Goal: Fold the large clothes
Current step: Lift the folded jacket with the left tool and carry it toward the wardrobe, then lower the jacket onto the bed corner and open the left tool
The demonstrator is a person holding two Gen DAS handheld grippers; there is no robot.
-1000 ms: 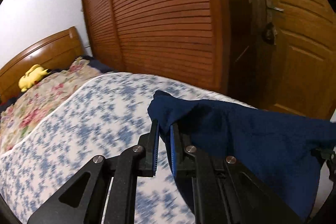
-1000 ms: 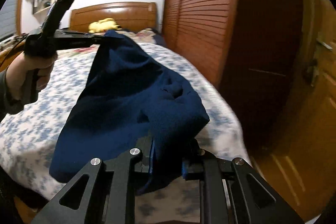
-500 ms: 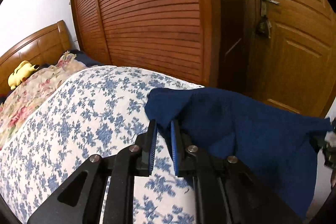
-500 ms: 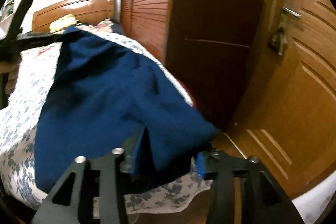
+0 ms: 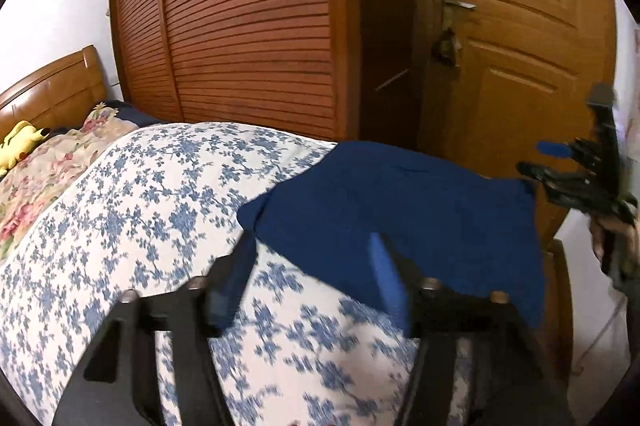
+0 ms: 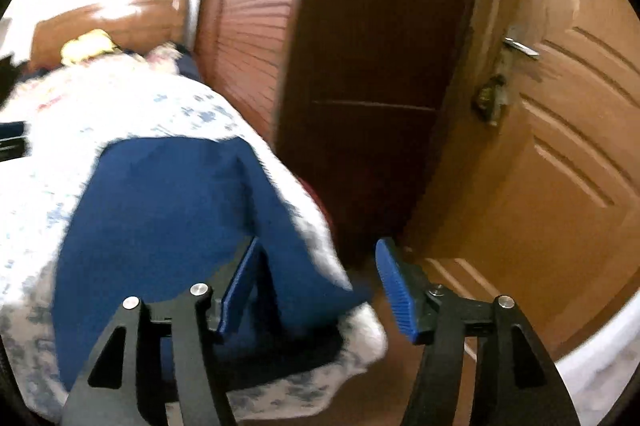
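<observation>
A: Claws?
B: Both spread apart, gripping nothing. My left gripper (image 5: 316,278) and right gripper (image 6: 320,290) sit by the navy garment (image 5: 400,222), mid-right of frame, on the floral bedsheet (image 5: 140,210).
A: Risk?
B: It overhangs the bed edge, prob slides off.

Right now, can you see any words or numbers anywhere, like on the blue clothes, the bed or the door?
None can be read.
The blue garment is plain.
The bedsheet has only flowers.
The door and wardrobe carry no signs.
The right view is blurred.
</observation>
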